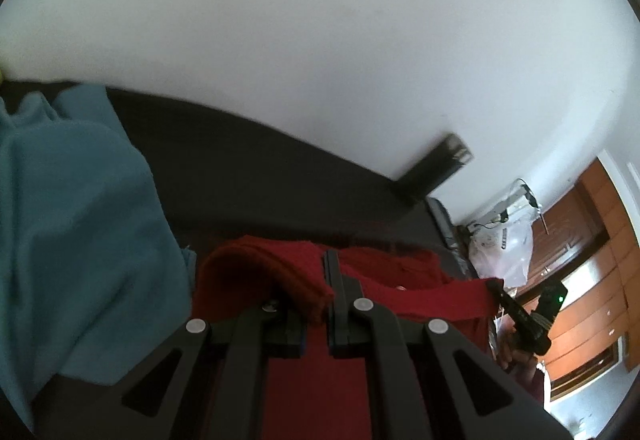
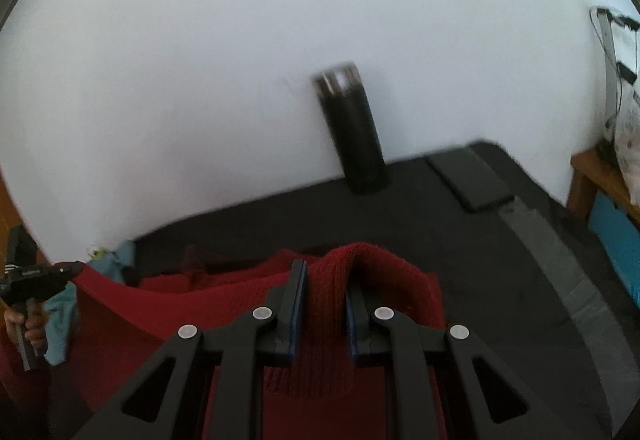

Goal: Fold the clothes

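Observation:
A red knit garment [image 1: 400,268] hangs stretched between both grippers above a dark table [image 1: 248,160]. My left gripper [image 1: 314,280] is shut on one end, and a fold of the knit drapes over and hides its left finger. My right gripper [image 2: 326,276] is shut on a thick bunch of the same red garment [image 2: 224,300]. In the left wrist view the right gripper [image 1: 496,286] pinches the far corner at the right. The right wrist view shows the left gripper [image 2: 76,268] at the far left, held by a hand [image 2: 24,324].
A teal cloth [image 1: 80,220] lies heaped on the table's left side. A black bottle [image 2: 356,132] stands against the white wall, with a flat dark device [image 2: 468,176] beside it. A plastic bag [image 1: 504,240] and wooden cabinets [image 1: 592,280] are beyond the table's right end.

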Action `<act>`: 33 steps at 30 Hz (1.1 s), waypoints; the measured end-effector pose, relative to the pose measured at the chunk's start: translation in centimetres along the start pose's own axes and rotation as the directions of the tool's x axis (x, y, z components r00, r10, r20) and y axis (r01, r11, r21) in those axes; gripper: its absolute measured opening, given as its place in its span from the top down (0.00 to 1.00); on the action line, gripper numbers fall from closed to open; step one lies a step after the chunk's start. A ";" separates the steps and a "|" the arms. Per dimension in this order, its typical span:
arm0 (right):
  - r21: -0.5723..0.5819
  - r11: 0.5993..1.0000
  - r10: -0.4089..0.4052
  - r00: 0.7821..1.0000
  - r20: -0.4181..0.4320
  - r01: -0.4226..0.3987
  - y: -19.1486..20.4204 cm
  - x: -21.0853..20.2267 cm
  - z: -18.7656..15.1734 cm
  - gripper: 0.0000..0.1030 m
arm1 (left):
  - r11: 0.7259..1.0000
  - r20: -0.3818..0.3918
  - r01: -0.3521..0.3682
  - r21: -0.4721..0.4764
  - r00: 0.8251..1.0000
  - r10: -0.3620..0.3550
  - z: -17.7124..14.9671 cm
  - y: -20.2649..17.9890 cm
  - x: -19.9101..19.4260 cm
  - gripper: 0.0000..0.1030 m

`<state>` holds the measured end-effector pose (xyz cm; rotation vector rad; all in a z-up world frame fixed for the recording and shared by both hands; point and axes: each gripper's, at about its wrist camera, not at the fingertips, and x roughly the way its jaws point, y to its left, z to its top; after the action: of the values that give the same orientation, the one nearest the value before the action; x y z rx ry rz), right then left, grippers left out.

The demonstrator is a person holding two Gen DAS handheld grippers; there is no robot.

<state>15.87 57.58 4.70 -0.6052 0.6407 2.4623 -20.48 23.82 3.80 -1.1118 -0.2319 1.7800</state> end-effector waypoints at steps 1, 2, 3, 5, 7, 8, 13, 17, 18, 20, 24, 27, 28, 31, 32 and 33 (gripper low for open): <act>0.006 1.000 -0.013 1.000 -0.019 0.013 -0.2 1.0 -0.1 0.82 | 1.000 -0.005 -0.003 -0.013 1.000 0.003 0.1 0.5 0.7 0.93; 0.013 1.000 -0.025 0.999 -0.036 0.026 -0.5 1.9 -0.2 0.82 | 1.000 -0.011 -0.006 -0.025 1.000 0.006 0.1 1.0 1.4 0.93; 0.019 0.999 -0.033 0.998 -0.047 0.034 -0.7 2.5 -0.4 0.82 | 0.999 -0.016 -0.010 -0.037 1.000 0.009 0.2 1.5 2.0 0.93; 0.024 0.999 -0.042 0.996 -0.074 0.044 -0.9 3.5 -0.7 0.82 | 0.998 -0.032 -0.022 -0.056 0.999 0.020 0.1 2.2 2.8 0.93; 0.018 0.999 -0.045 0.994 -0.104 0.047 -0.9 4.5 -0.9 0.82 | 0.997 -0.051 -0.036 -0.076 0.998 0.032 0.0 2.8 3.4 0.90; 0.018 0.999 -0.039 0.993 -0.109 0.041 -0.8 4.7 -0.9 0.78 | 0.996 -0.058 -0.042 -0.082 0.998 0.037 0.0 3.0 3.6 0.88; 0.052 0.998 0.033 0.997 -0.063 -0.029 -0.5 3.9 -0.7 0.19 | 0.992 -0.021 -0.016 -0.124 1.000 0.014 0.0 3.4 3.0 0.18; 0.027 1.000 0.013 1.000 -0.003 -0.013 0.1 2.1 -0.2 0.19 | 0.988 0.052 0.000 -0.157 0.999 0.008 0.0 3.9 0.7 0.17; 0.019 1.000 -0.003 1.000 0.004 0.003 0.1 1.7 -0.2 0.19 | 0.987 0.050 0.002 -0.161 0.999 0.006 -0.1 4.0 0.3 0.17; 0.020 1.000 -0.011 1.000 0.008 0.011 -0.2 0.9 -0.4 0.19 | 0.987 0.035 0.006 -0.163 0.999 0.000 -0.7 4.1 -0.3 0.17; 0.092 0.996 -0.006 1.000 -0.010 0.007 -2.6 -1.0 -1.7 0.19 | 0.984 -0.015 -0.009 -0.178 1.000 0.006 -2.8 4.6 -1.3 0.17; 0.157 0.987 -0.016 0.999 -0.030 0.020 -4.9 -2.7 -3.2 0.19 | 0.977 -0.045 -0.013 -0.211 0.999 0.003 -4.8 5.6 -2.0 0.17; 0.174 0.984 -0.023 0.999 -0.036 0.029 -5.4 -3.2 -3.5 0.19 | 0.975 -0.055 -0.015 -0.223 0.998 0.003 -5.6 5.9 -2.3 0.17; 0.225 0.973 -0.040 0.998 -0.054 0.051 -7.1 -4.7 -4.8 0.19 | 0.969 -0.078 -0.031 -0.246 0.997 0.012 -7.6 6.5 -3.0 0.17; 0.242 0.969 -0.043 0.997 -0.061 0.056 -7.6 -5.3 -5.3 0.19 | 0.968 -0.083 -0.038 -0.249 0.996 0.018 -8.1 6.6 -3.1 0.17; 0.255 0.965 -0.044 0.997 -0.068 0.060 -8.1 -5.9 -5.8 0.19 | 0.967 -0.087 -0.045 -0.252 0.996 0.024 -8.7 6.6 -3.3 0.17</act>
<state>26.74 58.37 0.72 -0.5876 0.9389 2.2692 -17.67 15.12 -3.11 -1.3767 -0.4014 1.7641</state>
